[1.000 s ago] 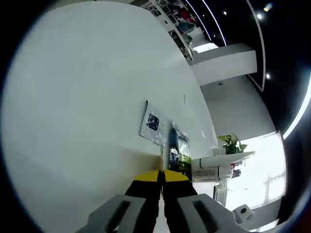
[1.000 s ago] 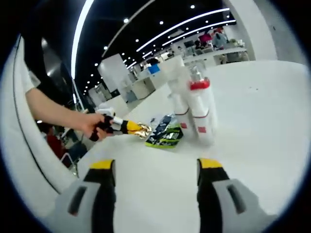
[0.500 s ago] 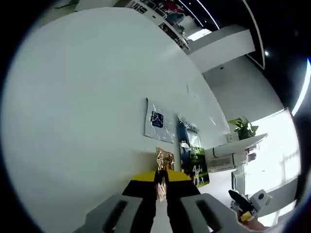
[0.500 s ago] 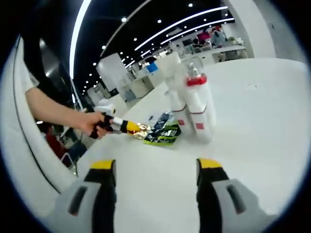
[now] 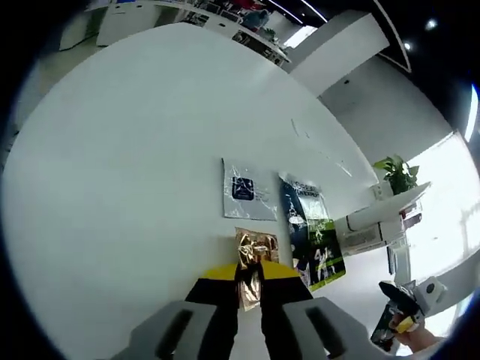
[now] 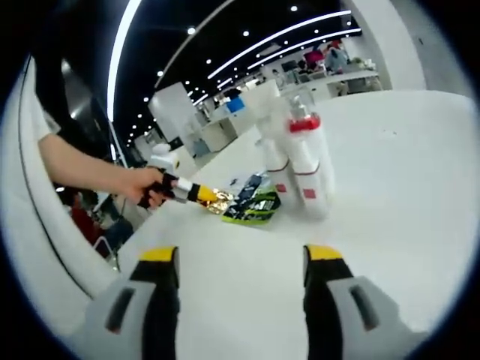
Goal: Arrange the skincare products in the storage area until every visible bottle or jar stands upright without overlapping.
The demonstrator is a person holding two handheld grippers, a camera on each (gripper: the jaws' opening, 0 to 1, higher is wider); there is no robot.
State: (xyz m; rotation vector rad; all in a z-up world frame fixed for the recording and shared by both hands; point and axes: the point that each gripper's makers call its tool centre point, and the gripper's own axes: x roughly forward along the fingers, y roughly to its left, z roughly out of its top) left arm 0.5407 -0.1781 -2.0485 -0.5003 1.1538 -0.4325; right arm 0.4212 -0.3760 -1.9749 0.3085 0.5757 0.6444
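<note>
Open-plan office or showroom hall

A broad white tabletop (image 5: pixel 135 150) stands under a black ceiling (image 6: pixel 225 30) crossed by long light strips and dotted with spotlights. In the right gripper view, rows of white desks (image 6: pixel 352 79) and a white pillar (image 6: pixel 176 112) recede toward 12 o'clock. In the left gripper view, a potted plant (image 5: pixel 397 174) stands at 3 o'clock beside a bright window, with display shelving (image 5: pixel 247 15) at 12 o'clock.

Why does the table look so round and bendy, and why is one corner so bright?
Left gripper view: the fisheye lens bows the table into a dome, and the window light at lower right is washed out white. Right gripper view: the ceiling lights curve into arcs, and the bottles look a little soft.
</note>
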